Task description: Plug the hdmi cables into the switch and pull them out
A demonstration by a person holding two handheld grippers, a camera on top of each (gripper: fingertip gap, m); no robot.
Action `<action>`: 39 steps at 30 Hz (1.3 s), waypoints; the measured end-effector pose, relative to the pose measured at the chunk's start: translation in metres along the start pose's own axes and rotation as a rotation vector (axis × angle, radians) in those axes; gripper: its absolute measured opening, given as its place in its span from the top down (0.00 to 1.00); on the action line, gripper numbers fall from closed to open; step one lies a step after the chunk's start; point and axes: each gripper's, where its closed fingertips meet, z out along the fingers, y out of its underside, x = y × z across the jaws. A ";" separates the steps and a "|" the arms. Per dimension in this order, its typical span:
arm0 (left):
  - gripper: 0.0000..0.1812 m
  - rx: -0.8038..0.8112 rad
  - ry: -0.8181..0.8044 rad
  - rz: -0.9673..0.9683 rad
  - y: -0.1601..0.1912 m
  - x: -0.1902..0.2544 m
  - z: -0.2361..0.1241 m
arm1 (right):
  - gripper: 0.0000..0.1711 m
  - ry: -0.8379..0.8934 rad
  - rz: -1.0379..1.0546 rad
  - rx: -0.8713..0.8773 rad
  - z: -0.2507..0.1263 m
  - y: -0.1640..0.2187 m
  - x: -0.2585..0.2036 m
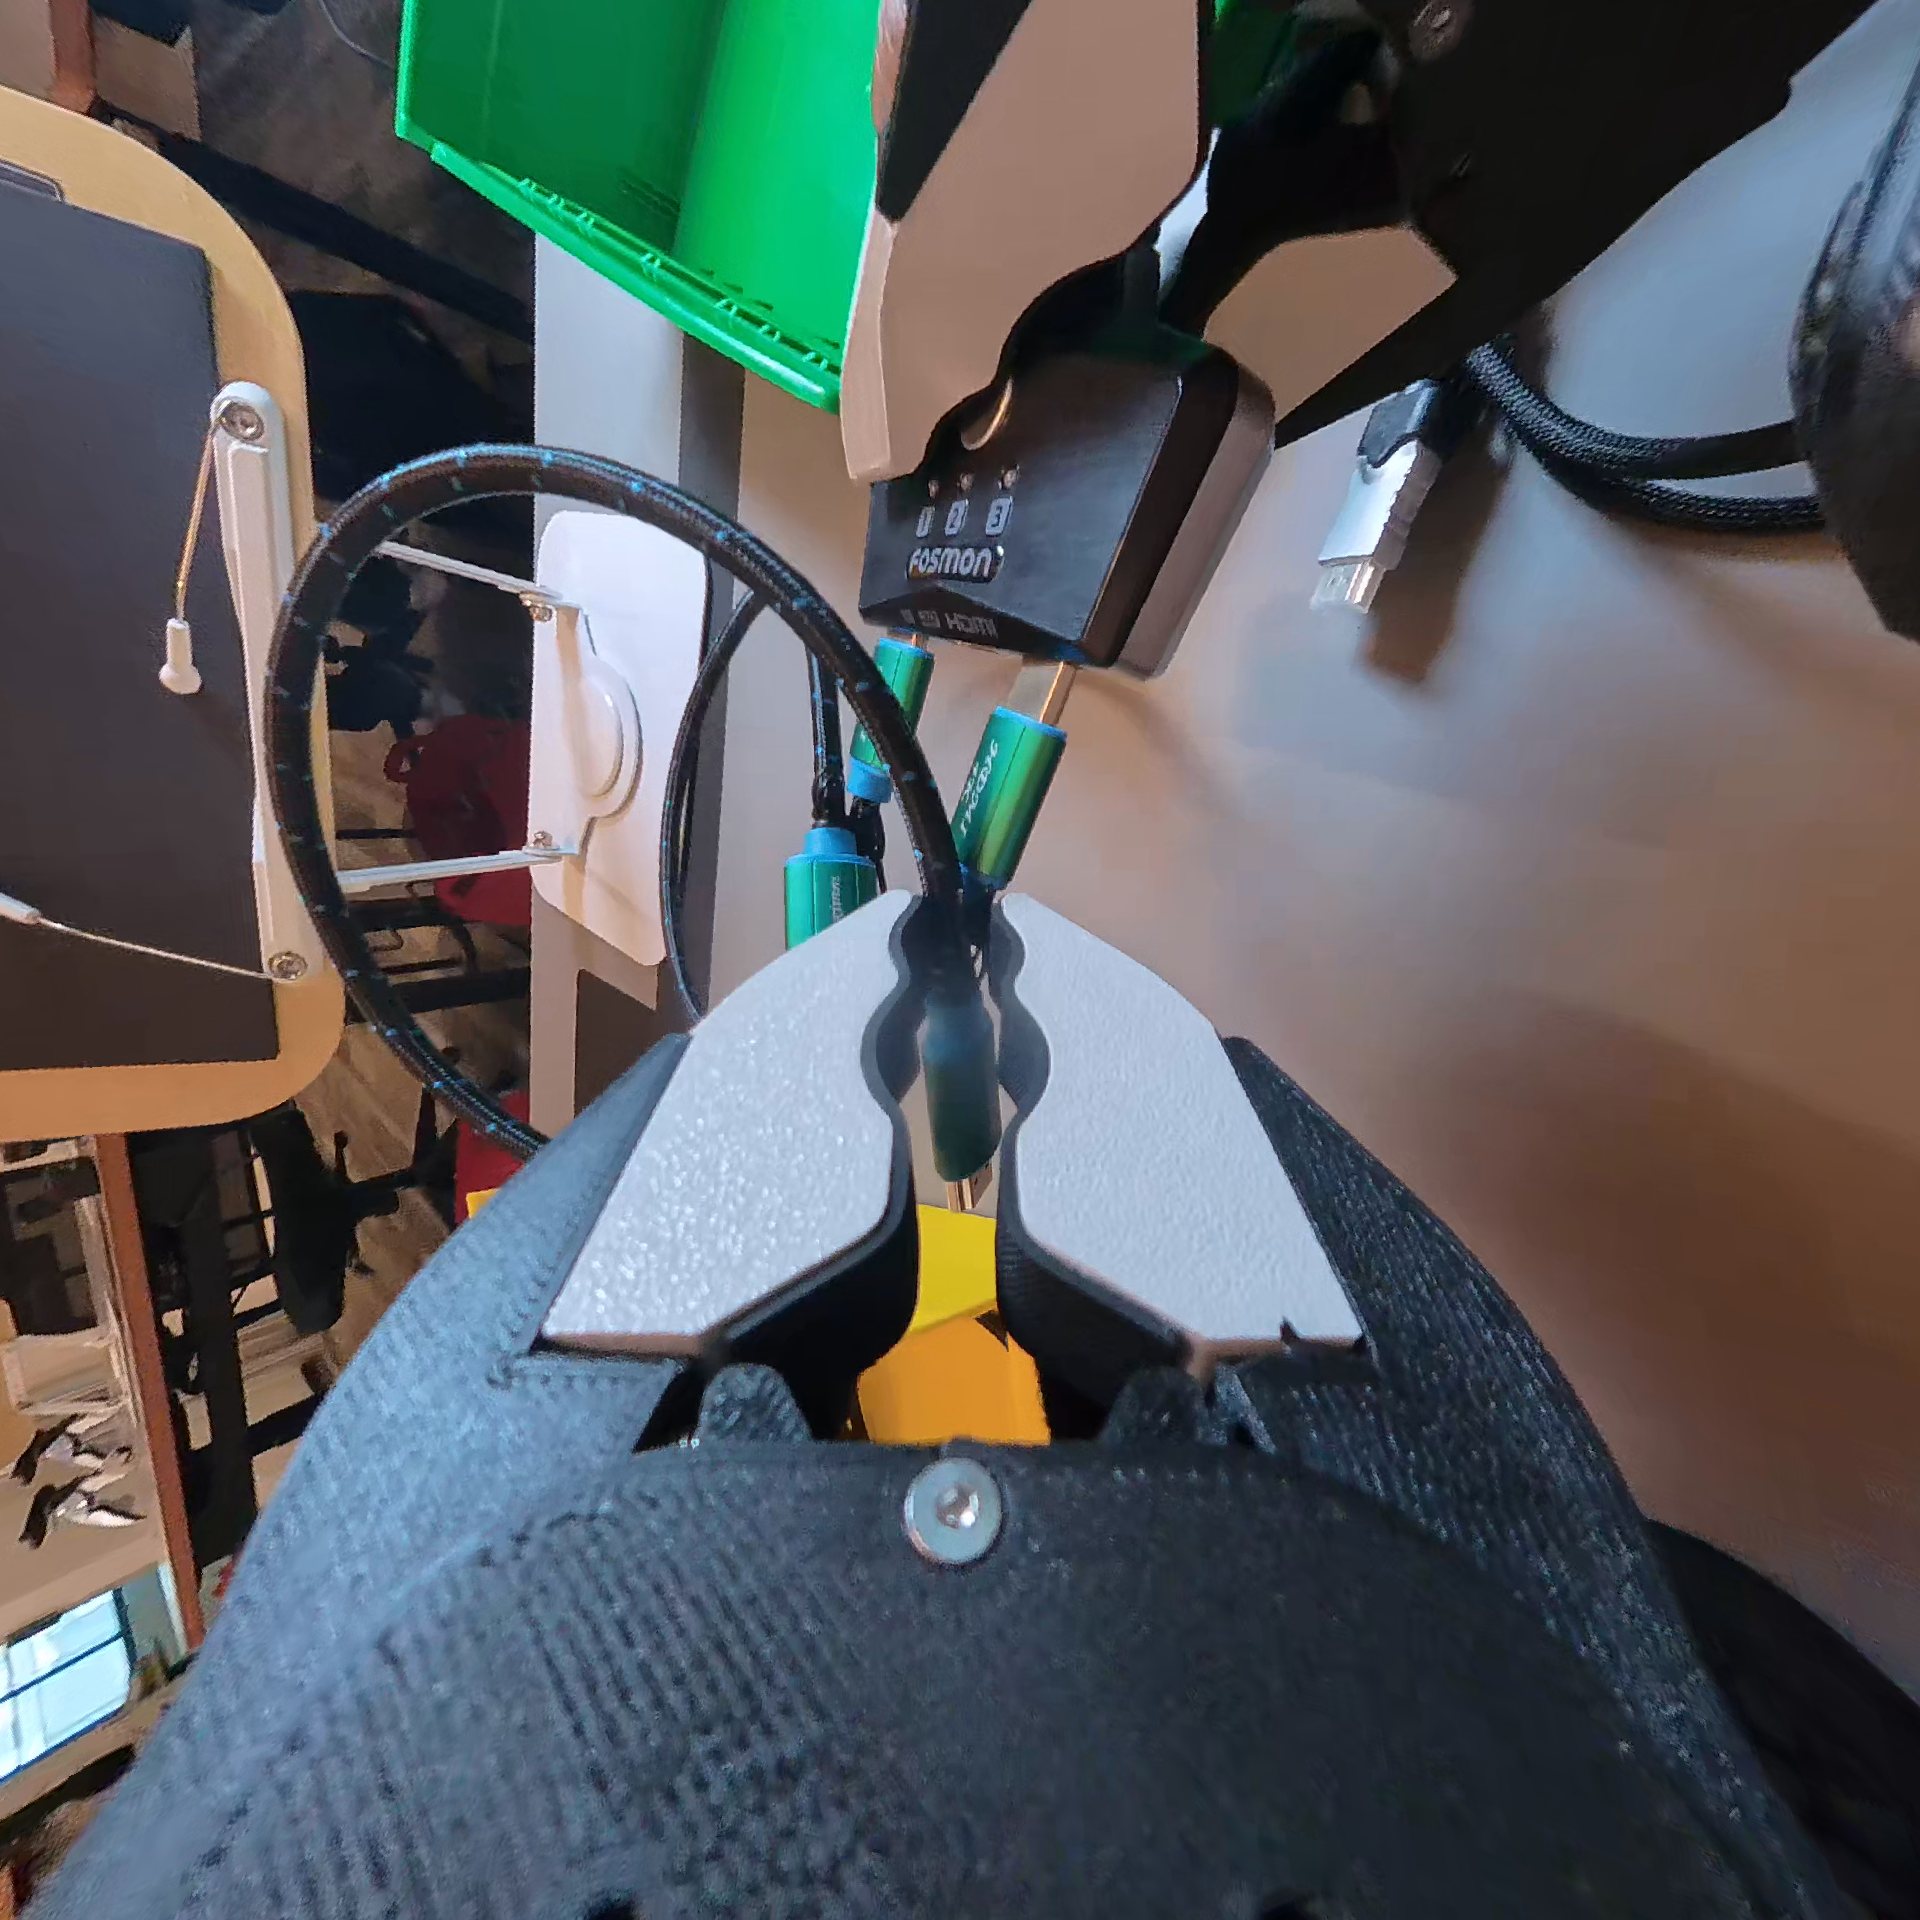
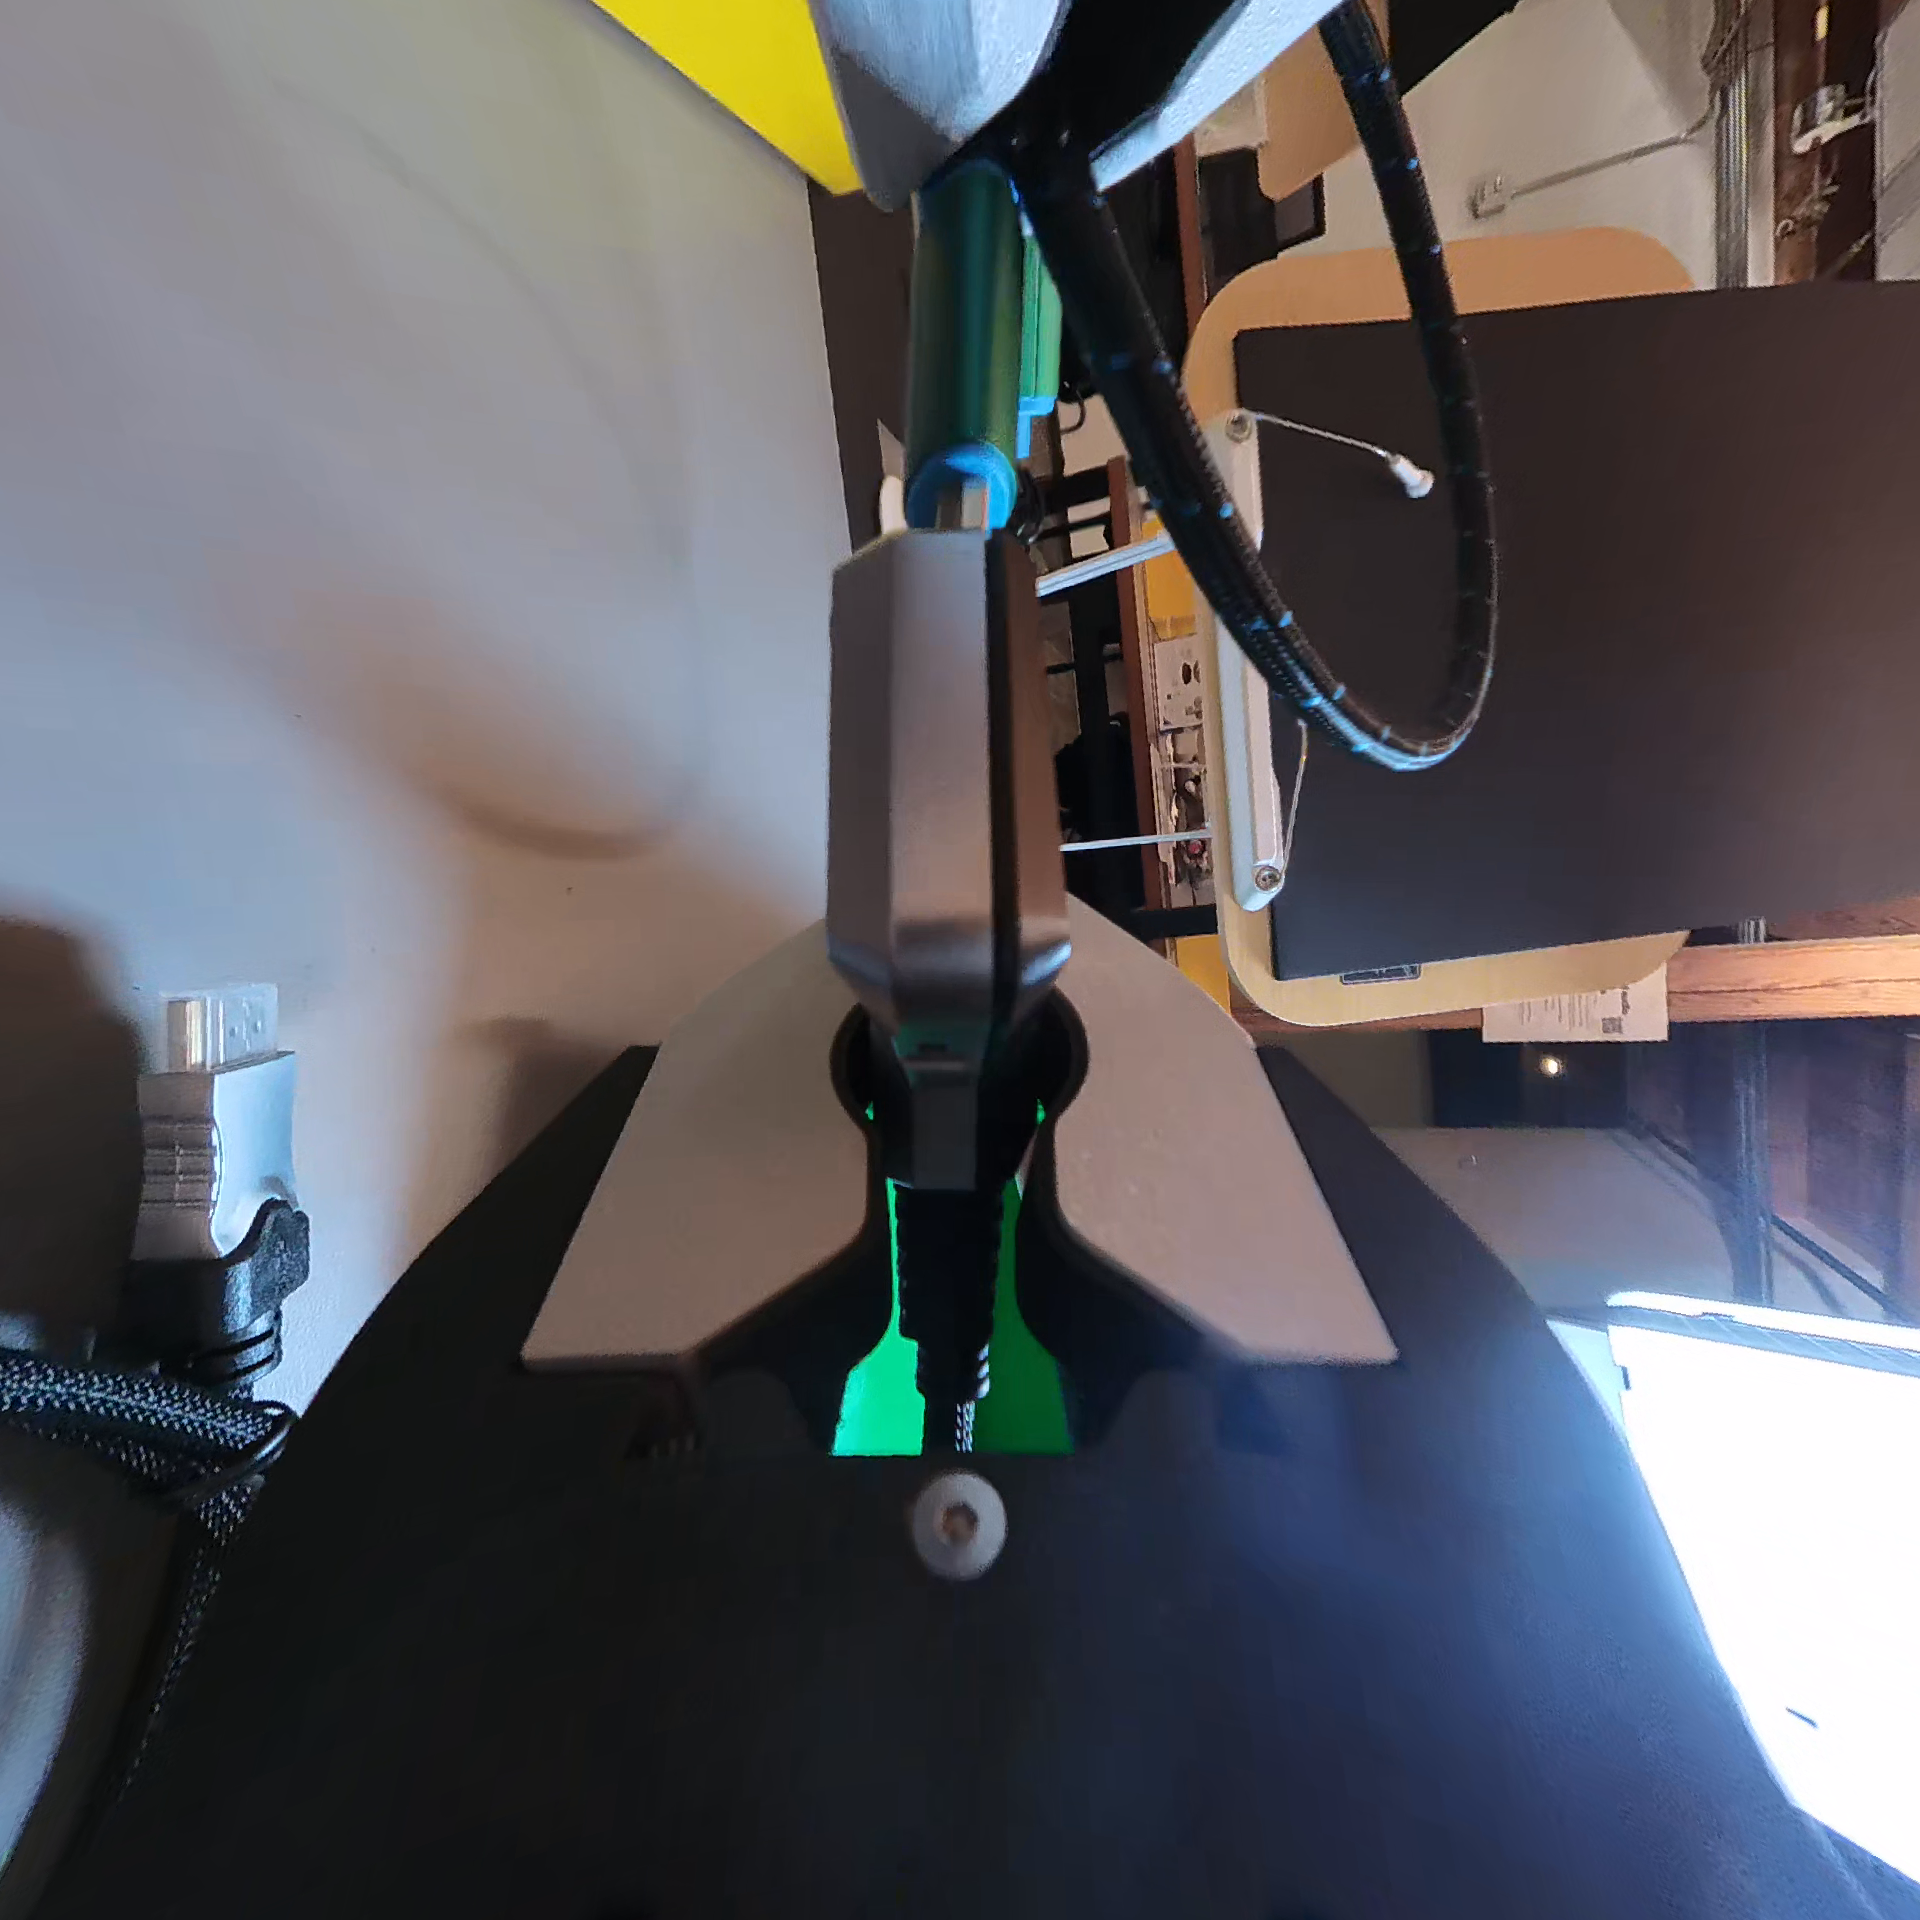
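The switch (image 1: 1049, 520) hangs above the table (image 1: 1455, 935), clamped at its rear end by the right gripper (image 2: 961, 997); two green plugs (image 1: 1003, 790) sit in its front ports, the right one only partly in; the left gripper (image 1: 951, 935), just below the switch, is closed on a cable (image 1: 312, 644) whose green plug points backward; a silver plug (image 1: 1371, 520) lies loose beside the switch; I judge the task about half done.

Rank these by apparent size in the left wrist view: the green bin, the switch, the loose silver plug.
1. green bin
2. switch
3. silver plug
The bin is cropped and farther away, so this ranks apparent size only.
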 end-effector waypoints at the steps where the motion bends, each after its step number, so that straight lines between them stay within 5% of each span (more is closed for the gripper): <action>1: 0.94 -0.015 -0.010 0.009 0.001 0.000 0.002 | 0.86 -0.003 -0.001 -0.013 0.001 0.001 -0.001; 9: 0.94 -0.063 -0.115 0.043 -0.001 -0.007 0.006 | 0.86 -0.042 0.080 -0.069 0.004 0.009 -0.003; 16: 0.94 0.086 0.014 -0.013 -0.010 0.000 0.009 | 0.86 -0.069 0.163 0.010 -0.003 0.004 0.002; 20: 0.94 0.118 0.079 -0.021 -0.018 0.010 0.011 | 0.87 -0.101 0.060 -0.115 -0.001 0.018 -0.005; 26: 0.94 0.021 0.072 -0.037 -0.009 0.014 0.014 | 0.86 -0.098 0.025 -0.113 0.003 0.016 -0.011; 39: 0.94 0.003 0.119 -0.079 0.004 0.013 0.023 | 0.86 -0.169 0.085 0.144 -0.012 -0.017 -0.016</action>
